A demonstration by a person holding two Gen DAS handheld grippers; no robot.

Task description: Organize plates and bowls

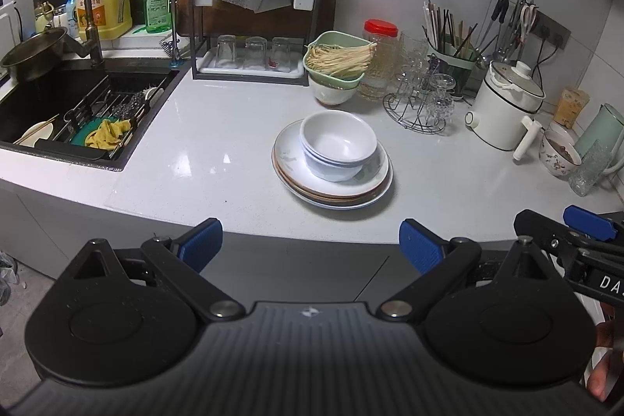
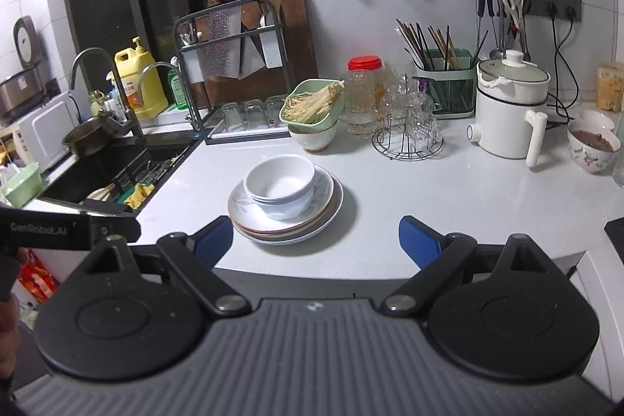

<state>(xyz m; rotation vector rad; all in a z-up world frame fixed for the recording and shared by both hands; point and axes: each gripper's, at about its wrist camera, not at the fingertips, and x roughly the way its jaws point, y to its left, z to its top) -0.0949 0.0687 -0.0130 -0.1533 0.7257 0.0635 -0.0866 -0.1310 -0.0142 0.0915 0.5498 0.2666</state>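
Two or three nested bowls [image 1: 337, 147] top roughly four plates [image 1: 292, 164]; both grippers [image 1: 310, 244] [image 2: 316, 240] spread, empty.

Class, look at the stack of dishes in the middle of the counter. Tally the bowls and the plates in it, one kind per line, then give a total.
Bowls: 2
Plates: 3, judging by visible rims
Total: 5

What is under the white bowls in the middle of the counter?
The nested white bowls sit on a stack of plates lying on the counter. White and brown plate rims show at the edge. The plate centres are covered by the bowls.
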